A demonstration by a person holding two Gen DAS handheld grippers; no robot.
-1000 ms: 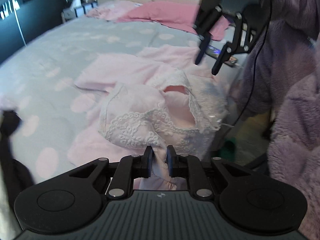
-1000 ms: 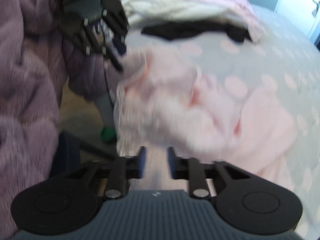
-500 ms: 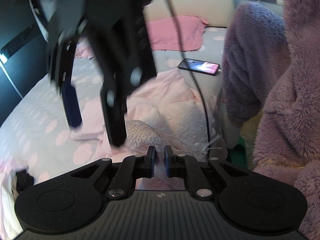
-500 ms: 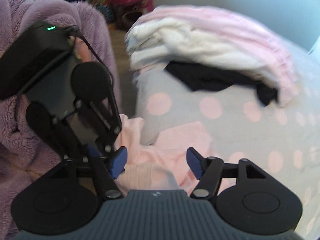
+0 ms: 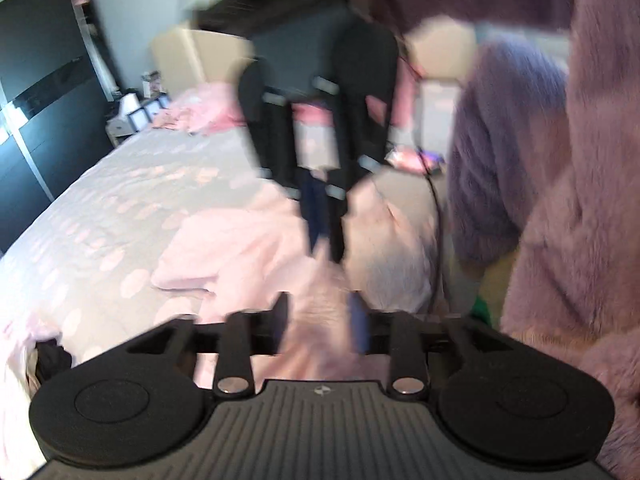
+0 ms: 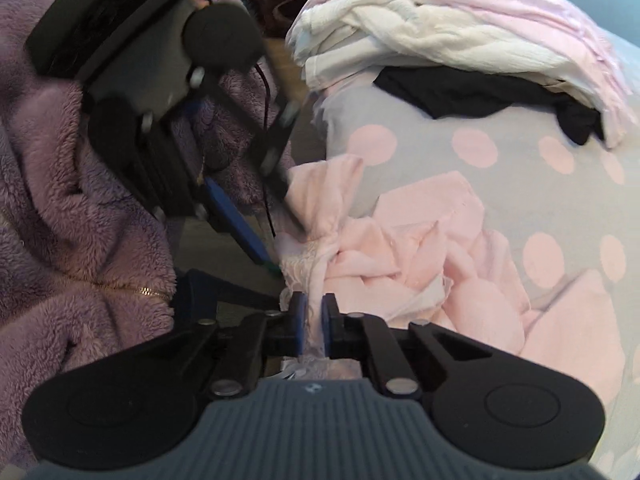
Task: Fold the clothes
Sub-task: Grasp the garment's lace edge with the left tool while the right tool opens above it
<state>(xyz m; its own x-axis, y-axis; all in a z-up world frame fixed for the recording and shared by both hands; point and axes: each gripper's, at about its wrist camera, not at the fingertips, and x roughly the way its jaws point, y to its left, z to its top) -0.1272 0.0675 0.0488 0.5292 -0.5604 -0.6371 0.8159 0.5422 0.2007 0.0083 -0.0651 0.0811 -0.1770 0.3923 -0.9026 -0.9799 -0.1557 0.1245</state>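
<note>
A crumpled pale pink garment (image 5: 240, 240) with lace trim lies on the near edge of the bed. In the right wrist view my right gripper (image 6: 314, 308) is closing, its blue pads pressed on a twisted strand of the pink garment (image 6: 420, 264). My left gripper (image 5: 320, 312) is opening; its jaws stand apart with pink cloth loose between them. In the right wrist view the left gripper (image 6: 280, 240) sits just left of the same strand. The blurred right gripper (image 5: 324, 248) hangs over the garment in the left wrist view.
The bed has a grey cover with pink dots (image 6: 500, 184). A pile of white and pink clothes (image 6: 440, 40) with a black garment (image 6: 480, 92) lies at one end. A phone (image 5: 416, 158) and pink pillows (image 5: 200, 112) lie further off. A purple fleece sleeve (image 6: 60, 180) crowds the bedside.
My left jaws, shut on the pink garment before, now stand apart. The right gripper came over from beyond the garment, spread wide beside the left one, then shut on the pink strand.
</note>
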